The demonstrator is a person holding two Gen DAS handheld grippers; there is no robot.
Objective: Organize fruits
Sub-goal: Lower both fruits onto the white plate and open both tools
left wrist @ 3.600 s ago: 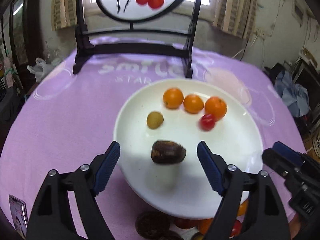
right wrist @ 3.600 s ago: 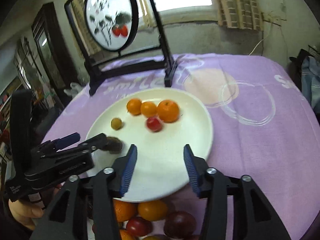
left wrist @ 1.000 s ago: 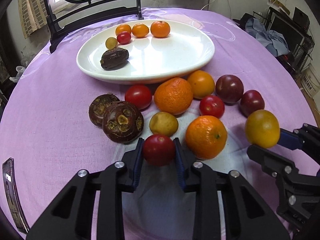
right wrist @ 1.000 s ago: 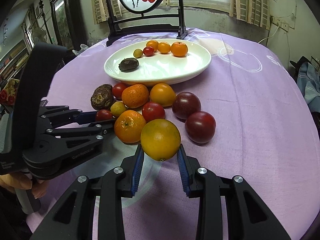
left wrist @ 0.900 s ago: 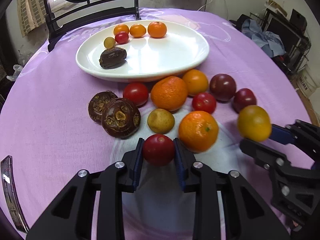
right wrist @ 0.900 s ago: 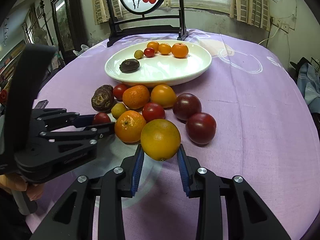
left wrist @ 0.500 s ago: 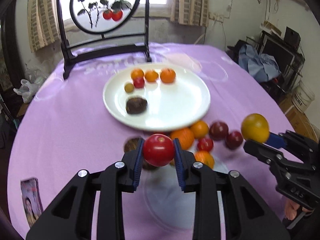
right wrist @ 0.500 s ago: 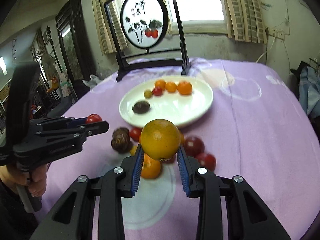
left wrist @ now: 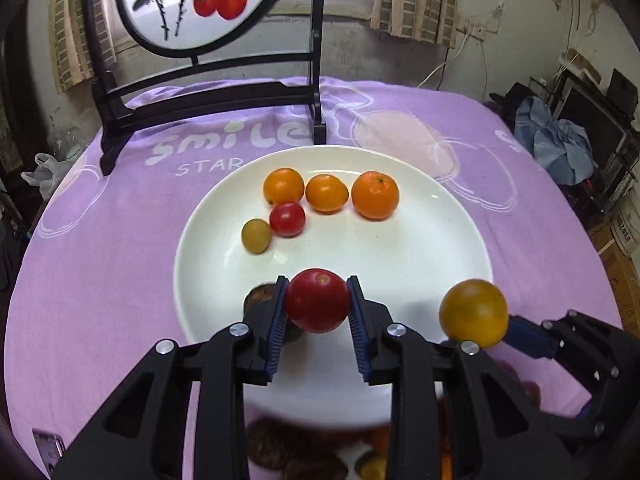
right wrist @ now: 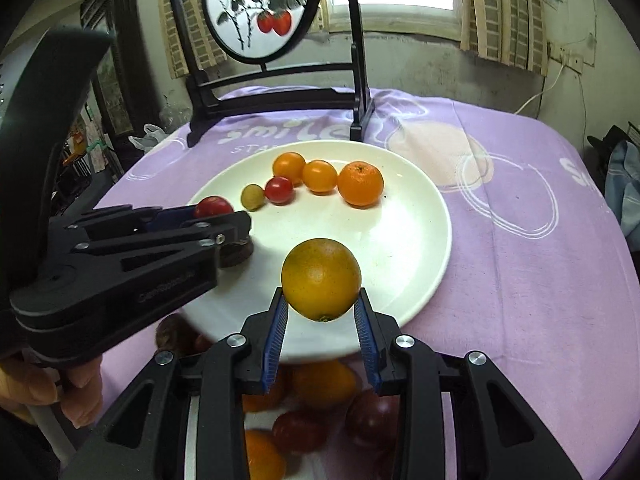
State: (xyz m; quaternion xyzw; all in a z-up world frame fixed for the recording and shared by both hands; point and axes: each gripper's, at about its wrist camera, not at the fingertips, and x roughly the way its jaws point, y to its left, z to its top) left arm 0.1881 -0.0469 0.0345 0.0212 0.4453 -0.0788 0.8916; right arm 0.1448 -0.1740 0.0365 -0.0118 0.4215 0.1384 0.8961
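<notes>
A white plate (left wrist: pixel 400 264) on the purple cloth holds three orange fruits (left wrist: pixel 326 193), a small red tomato (left wrist: pixel 287 219), a small yellow-green fruit (left wrist: pixel 256 236) and a dark brown fruit (left wrist: pixel 258 298) half hidden behind my left finger. My left gripper (left wrist: pixel 317 284) hangs over the plate's near part, shut on a red tomato (left wrist: pixel 316 304). My right gripper (right wrist: pixel 321 294) is over the plate's near right part with a yellow-orange fruit (right wrist: pixel 320 276) between its pads; its jaws are opening slightly, the pads still touching the fruit.
A black stand with a round painted screen (left wrist: pixel 208 96) rises behind the plate. Several loose fruits (right wrist: pixel 320 384) lie on the cloth between the plate and me. A hand (right wrist: pixel 48 392) holds the left gripper. A small card (left wrist: pixel 48 446) lies at lower left.
Both grippers have lifted their fruits from the loose pile and carried them forward over the plate. The tomato and the yellow-orange fruit stay between the pads.
</notes>
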